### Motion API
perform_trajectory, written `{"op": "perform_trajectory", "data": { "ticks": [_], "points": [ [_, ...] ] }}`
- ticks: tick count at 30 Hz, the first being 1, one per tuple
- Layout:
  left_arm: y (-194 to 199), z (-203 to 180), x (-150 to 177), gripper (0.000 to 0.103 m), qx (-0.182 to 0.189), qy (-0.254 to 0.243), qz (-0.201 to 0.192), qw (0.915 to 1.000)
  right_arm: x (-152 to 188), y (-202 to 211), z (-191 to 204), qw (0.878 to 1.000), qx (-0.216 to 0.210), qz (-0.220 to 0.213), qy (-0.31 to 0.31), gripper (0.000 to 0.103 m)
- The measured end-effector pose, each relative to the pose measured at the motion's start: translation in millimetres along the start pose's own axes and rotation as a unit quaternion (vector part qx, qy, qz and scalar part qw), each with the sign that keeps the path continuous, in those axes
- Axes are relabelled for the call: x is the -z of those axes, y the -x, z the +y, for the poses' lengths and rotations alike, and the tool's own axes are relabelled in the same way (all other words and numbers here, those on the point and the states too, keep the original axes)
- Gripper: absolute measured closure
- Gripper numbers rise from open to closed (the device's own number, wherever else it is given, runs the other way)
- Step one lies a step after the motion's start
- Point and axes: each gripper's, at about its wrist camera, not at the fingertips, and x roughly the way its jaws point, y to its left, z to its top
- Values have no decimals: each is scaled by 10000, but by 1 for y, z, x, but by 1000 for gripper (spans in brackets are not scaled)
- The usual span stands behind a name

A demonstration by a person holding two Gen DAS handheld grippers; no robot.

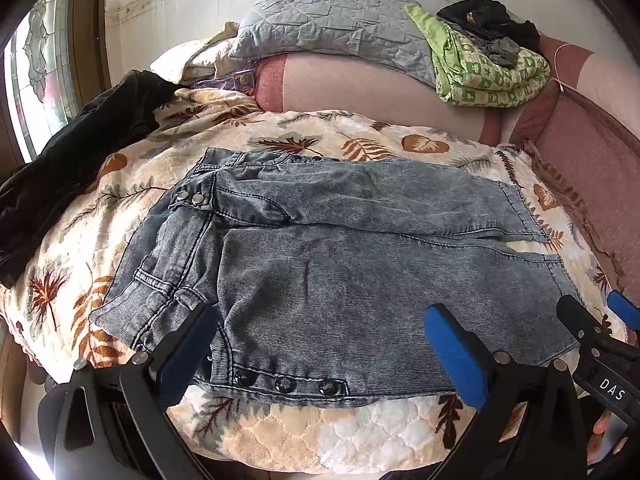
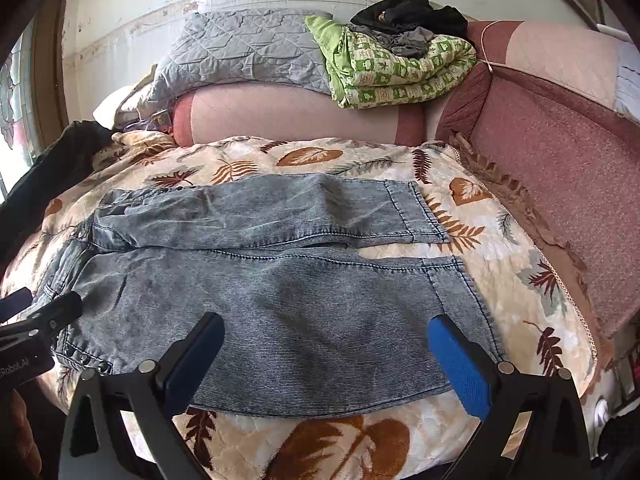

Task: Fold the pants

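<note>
Grey-blue washed denim pants point(image 1: 340, 264) point(image 2: 280, 288) lie flat on a leaf-patterned blanket point(image 1: 320, 136) point(image 2: 320, 156). The waistband points left and both legs run to the right, side by side. My left gripper point(image 1: 320, 344) hovers open over the near leg close to the waist and hip snaps, with nothing between its blue pads. Over the near leg's lower half, towards the cuff, my right gripper point(image 2: 326, 356) is also open and holds nothing. Each gripper shows at the edge of the other's view: the right gripper point(image 1: 600, 312) and the left gripper point(image 2: 38, 304).
A black garment point(image 1: 80, 152) lies at the blanket's left side by a window point(image 1: 36, 60). Behind, on a pink cushion point(image 1: 360, 88), rest a grey quilt point(image 1: 328, 28), a folded green patterned blanket point(image 1: 488, 68) and dark clothes point(image 1: 488, 16). A pink armrest point(image 2: 560, 168) bounds the right.
</note>
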Motion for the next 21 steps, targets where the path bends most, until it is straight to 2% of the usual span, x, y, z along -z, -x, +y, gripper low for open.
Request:
{"op": "perform_trajectory", "data": {
  "ticks": [21],
  "points": [
    [0,5,-2,0,1,87,51,9999,-1,1,4,10000,-9,23,87,0]
  ]
}}
